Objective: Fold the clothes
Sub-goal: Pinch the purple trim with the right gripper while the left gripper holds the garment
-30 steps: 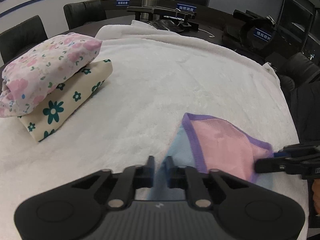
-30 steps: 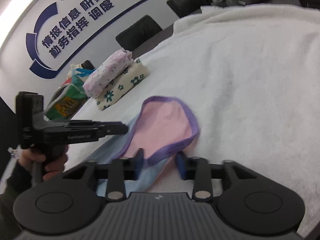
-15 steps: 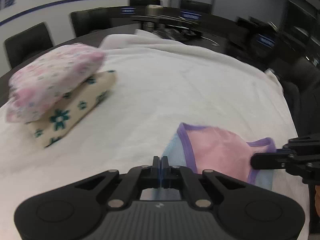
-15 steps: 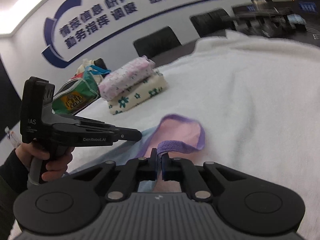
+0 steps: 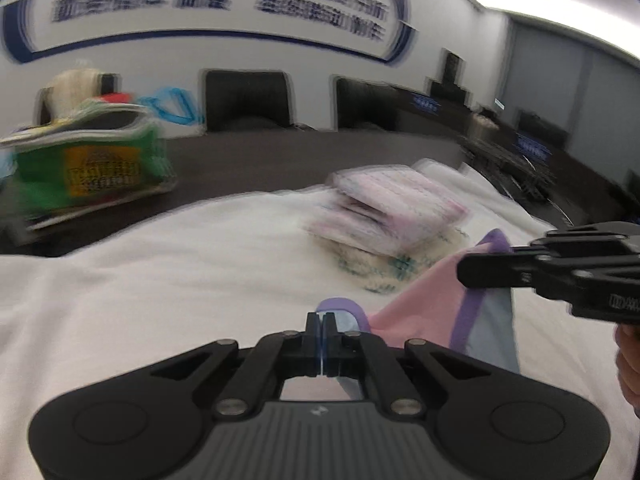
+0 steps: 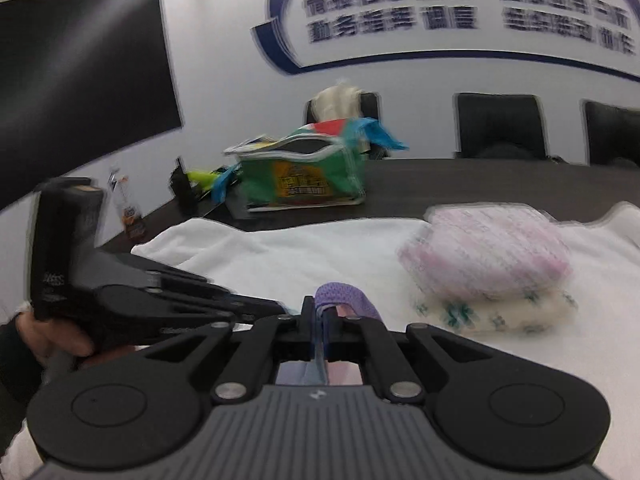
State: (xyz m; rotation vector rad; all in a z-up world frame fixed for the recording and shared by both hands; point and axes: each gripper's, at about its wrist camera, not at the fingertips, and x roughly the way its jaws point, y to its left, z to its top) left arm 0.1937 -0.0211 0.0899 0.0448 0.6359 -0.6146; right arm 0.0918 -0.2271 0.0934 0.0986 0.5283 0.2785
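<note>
A small pink and light-blue garment with purple trim hangs stretched between both grippers above the white blanket. My left gripper is shut on one purple-edged corner. My right gripper is shut on another purple-trimmed edge of the garment; in the left wrist view the right gripper comes in from the right side, pinching the cloth. In the right wrist view the left gripper shows at the left, held by a hand.
Two folded floral garments are stacked on the blanket to the right. A green bag sits on the dark table behind. Black chairs line the far wall. Both views are motion-blurred.
Both grippers shut on the garment and lifted it off the blanket. The views swung up and to the left, towards the wall and the green bag.
</note>
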